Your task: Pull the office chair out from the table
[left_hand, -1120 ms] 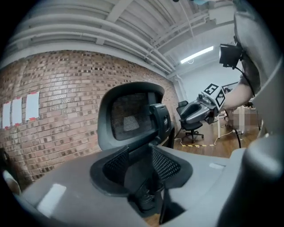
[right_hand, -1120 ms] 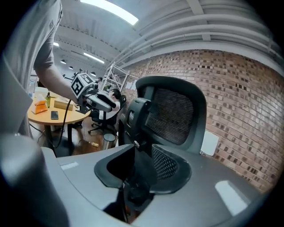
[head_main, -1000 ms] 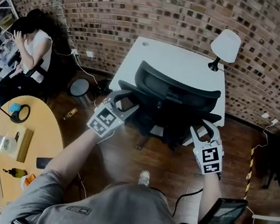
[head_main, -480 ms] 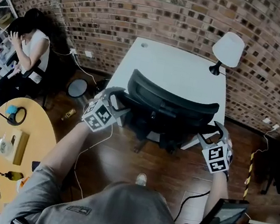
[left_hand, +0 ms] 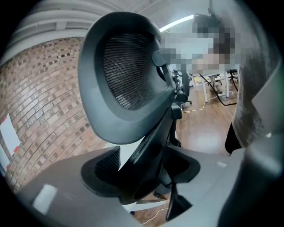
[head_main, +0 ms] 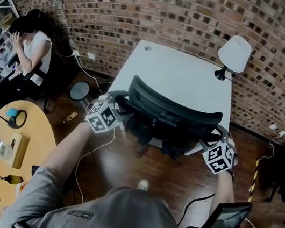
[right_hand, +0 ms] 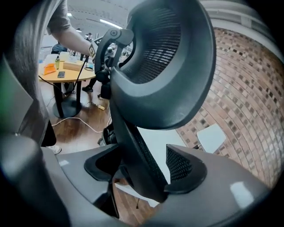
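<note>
Straddling the backrest of the office chair (head_main: 172, 113) from both sides, the person's two grippers sit at its outer edges in the head view: the left gripper (head_main: 114, 102) at the left edge, the right gripper (head_main: 220, 135) at the right edge, each with its marker cube facing up. The left gripper view shows that gripper's jaws spread wide, having just been opening, with the dark side frame of the chair's mesh back standing between them and a strip of white showing between the frame and one pad, so nothing is clamped. The right gripper view shows the same on the other side: jaws wide and just opened further, the curved edge of the backrest passing between them, with a light gap beside it and no squeeze on it. The chair is tucked in at the near edge of the white table (head_main: 162, 65), its back toward the person and its seat partly under the tabletop. The table stands against a brick wall (head_main: 149, 13), with a white-shaded lamp (head_main: 233, 54) at its far right corner. On the wooden floor (head_main: 124, 156) to the left stands a round wooden table (head_main: 46, 132) carrying small items, and beyond it a seated person (head_main: 31, 47) leans by the wall.
</note>
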Available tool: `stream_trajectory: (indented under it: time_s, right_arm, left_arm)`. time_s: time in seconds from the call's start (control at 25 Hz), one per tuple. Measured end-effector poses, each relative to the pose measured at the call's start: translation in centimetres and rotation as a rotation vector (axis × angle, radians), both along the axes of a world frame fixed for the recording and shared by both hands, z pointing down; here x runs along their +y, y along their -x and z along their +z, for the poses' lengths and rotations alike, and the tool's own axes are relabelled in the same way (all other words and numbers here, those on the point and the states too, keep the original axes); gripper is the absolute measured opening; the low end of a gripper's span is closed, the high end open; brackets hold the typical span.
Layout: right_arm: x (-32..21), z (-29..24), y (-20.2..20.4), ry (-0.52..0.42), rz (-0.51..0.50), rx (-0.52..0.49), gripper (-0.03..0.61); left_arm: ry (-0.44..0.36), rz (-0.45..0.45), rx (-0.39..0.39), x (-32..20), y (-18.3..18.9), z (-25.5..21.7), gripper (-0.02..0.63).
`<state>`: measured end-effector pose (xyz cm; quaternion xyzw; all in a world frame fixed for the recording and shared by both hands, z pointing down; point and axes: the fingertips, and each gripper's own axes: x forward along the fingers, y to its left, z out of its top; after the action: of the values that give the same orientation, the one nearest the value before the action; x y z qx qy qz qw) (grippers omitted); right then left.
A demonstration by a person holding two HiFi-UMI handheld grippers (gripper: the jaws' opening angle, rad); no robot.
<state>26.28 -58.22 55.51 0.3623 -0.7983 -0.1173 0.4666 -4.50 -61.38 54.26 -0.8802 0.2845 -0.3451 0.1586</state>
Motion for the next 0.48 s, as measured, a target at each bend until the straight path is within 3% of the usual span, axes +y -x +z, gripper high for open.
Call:
stream_trajectory:
  time_s: [0.24, 0.48]
  right_arm:
    - [0.2, 1.0, 0.0, 0.018, -0.071, 0.170, 0.256]
    - [0.9, 1.4, 0.2, 0.020, -0.111, 0.230, 0.219]
  left_arm:
    - [0.015, 0.017, -0.056, 0.1, -0.1, 0.2, 0.273]
    - [0.022, 0.046, -0.096, 0.8, 0.1, 0.4, 0.245]
